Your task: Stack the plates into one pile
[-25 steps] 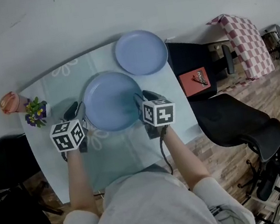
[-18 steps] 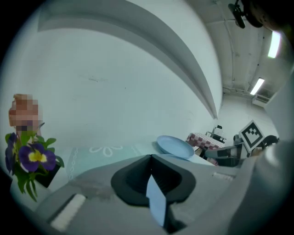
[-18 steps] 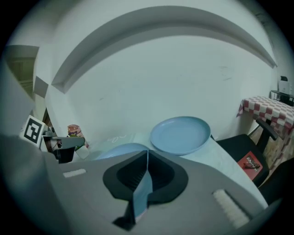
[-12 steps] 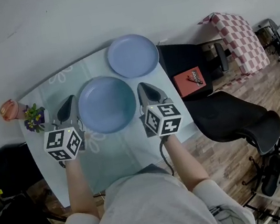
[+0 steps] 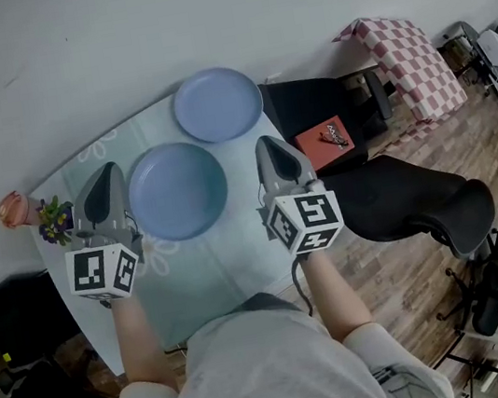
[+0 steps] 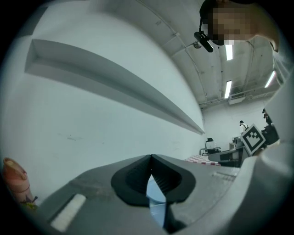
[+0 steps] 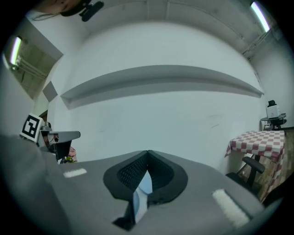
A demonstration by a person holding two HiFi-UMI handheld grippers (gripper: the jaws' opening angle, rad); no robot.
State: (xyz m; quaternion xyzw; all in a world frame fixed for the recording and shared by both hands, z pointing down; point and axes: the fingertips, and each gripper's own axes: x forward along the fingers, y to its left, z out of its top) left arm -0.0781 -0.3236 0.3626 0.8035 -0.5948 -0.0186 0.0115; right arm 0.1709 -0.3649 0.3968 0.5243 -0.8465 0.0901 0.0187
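**A:** Head view?
**B:** Left gripper (image 5: 106, 173) and right gripper (image 5: 265, 143) have lifted, jaws just closed, empty. The near round blue plate (image 5: 177, 191) is left on the pale table (image 5: 213, 265), and the far round blue plate (image 5: 217, 104) sits just beyond, unstacked.
**A:** Left gripper view, then right gripper view?
**B:** Tips meet in each, with nothing held.

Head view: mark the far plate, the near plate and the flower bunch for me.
far plate (image 5: 217, 104), head view, middle of its flat well.
near plate (image 5: 177, 190), head view, middle of its flat well.
flower bunch (image 5: 52, 221), head view, on the purple blooms.
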